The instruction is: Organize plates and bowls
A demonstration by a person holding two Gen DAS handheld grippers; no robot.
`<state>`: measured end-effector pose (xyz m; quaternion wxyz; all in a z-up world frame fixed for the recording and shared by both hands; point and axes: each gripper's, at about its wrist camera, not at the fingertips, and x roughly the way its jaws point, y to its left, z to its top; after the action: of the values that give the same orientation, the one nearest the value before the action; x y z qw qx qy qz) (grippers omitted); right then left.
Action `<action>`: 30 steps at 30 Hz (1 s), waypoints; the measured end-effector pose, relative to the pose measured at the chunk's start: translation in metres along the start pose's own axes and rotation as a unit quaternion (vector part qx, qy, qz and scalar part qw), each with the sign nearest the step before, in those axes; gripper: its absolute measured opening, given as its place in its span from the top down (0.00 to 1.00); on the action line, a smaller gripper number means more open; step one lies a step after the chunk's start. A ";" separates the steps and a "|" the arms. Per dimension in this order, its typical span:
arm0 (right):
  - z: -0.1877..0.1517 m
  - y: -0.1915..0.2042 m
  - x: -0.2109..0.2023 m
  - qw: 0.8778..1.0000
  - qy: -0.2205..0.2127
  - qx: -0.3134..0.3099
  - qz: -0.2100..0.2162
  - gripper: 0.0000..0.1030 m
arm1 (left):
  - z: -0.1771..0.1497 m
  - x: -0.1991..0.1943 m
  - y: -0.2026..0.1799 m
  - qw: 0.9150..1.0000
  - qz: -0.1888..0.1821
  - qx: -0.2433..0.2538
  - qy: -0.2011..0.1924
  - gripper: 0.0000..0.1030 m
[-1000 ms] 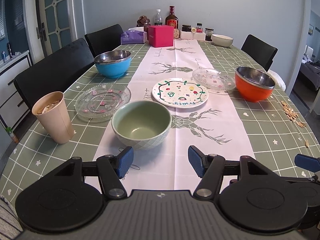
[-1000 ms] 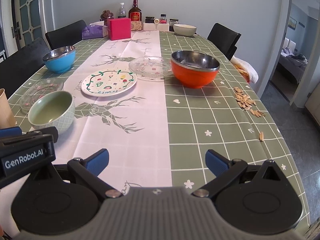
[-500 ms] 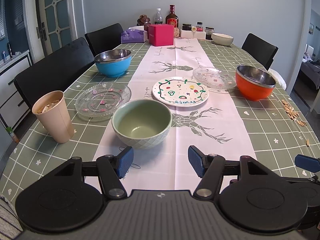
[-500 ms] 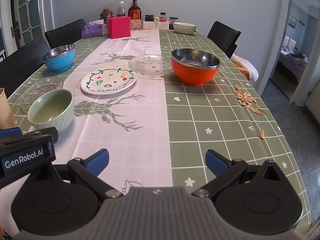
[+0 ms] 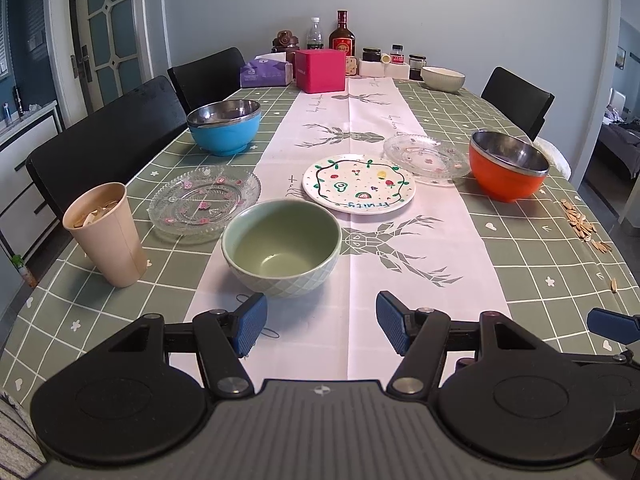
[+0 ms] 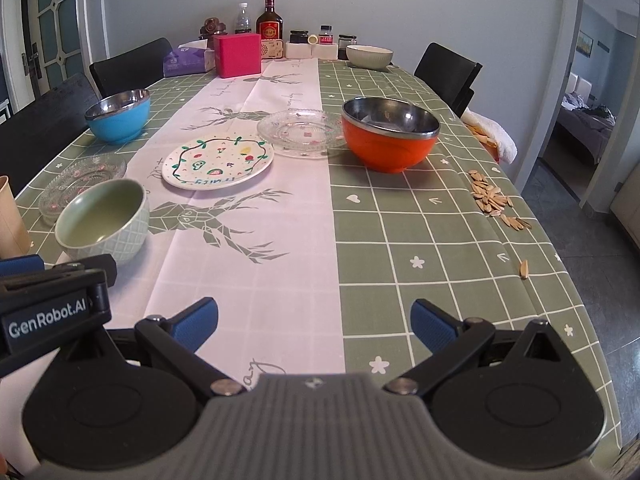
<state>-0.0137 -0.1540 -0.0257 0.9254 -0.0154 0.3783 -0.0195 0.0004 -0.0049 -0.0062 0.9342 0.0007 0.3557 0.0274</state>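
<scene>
Both tools hang low over the near end of the counter [image 5: 540, 264], side by side: the left tool [image 5: 319, 324] has its blue pads spread apart with nothing between them, and the right tool [image 6: 314, 322] is spread wider, also empty. Just ahead of the left tool sits a pale green ceramic bowl [image 5: 282, 248] on the white deer-print runner [image 5: 420, 292]. Beyond it lies a painted fruit plate [image 5: 359, 188], and a clear glass plate [image 5: 426, 157] is just beside that, close to the orange steel-lined bowl [image 5: 509, 170]. A second glass plate with pink flowers [image 5: 204, 199] lies left of the green bowl, with a blue steel-lined bowl [image 5: 224, 127] farther back. A beige cup [image 5: 106, 234] stands near the left edge. Seeds [image 6: 494, 200] are scattered by the right edge. At the far end stand a pink box [image 5: 320, 70], bottles and a white bowl [image 5: 443, 79].
</scene>
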 end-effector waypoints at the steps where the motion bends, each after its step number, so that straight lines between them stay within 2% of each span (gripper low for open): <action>1: 0.001 0.000 0.000 1.000 0.001 0.000 0.000 0.03 | 0.000 0.000 0.000 1.000 0.000 0.000 0.000 0.29; 15: 0.001 0.001 0.001 1.000 0.003 -0.002 -0.004 0.03 | -0.001 0.001 -0.002 1.000 0.002 0.000 0.003 0.29; 23: 0.001 0.001 -0.001 1.000 0.002 0.004 -0.001 0.03 | 0.002 -0.001 -0.002 1.000 -0.011 -0.005 -0.003 0.28; 30: 0.010 -0.001 -0.016 0.999 -0.030 -0.014 -0.027 0.03 | 0.013 -0.011 -0.007 1.000 -0.025 -0.006 -0.009 0.28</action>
<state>-0.0184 -0.1538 -0.0070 0.9352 -0.0390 0.3497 -0.0387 0.0013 -0.0119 0.0103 0.9377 -0.0134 0.3471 0.0061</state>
